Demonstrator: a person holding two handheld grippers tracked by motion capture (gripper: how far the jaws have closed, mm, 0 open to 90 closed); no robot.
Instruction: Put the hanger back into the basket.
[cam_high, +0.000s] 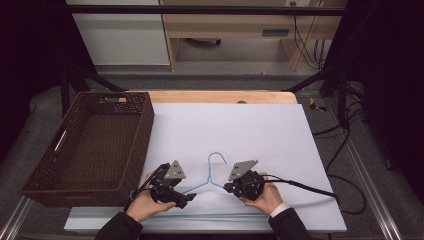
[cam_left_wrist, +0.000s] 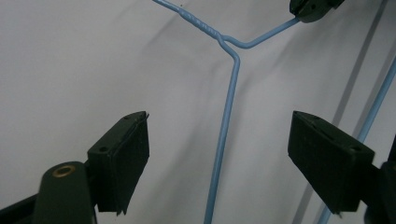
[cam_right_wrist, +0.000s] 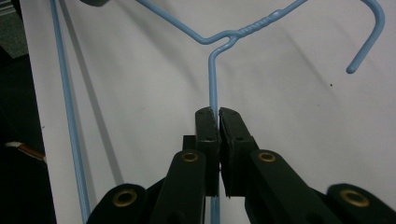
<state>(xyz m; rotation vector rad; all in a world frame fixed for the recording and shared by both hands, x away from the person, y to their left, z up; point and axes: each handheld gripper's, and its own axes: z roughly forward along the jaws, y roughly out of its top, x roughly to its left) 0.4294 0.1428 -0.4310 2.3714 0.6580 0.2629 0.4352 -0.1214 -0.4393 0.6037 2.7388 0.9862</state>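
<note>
Right hand-held gripper (cam_right_wrist: 218, 116) is clamped shut on the right shoulder wire of the blue hanger (cam_high: 212, 177), just below the twisted neck; you hold it low and near level over the counter (cam_high: 260, 130). Left hand-held gripper (cam_left_wrist: 217, 149) has its jaws apart with the left shoulder wire running straight up between them, pads not touching it. That wire's long axis lies along the line you're pointing, roughly centred in the gap, so the coming move looks like a plain squeeze with no sideways shift. Hanger lies flat on the white sheet at the near edge, hook (cam_high: 218, 159) pointing away from you, bottom bar nearest your wrists. Your left hand (cam_high: 147, 205) sits palm-under, tilted in toward the neck; right hand (cam_high: 267, 195) mirrors it. Wicker basket (cam_high: 75, 172) stands well apart at far left.
</note>
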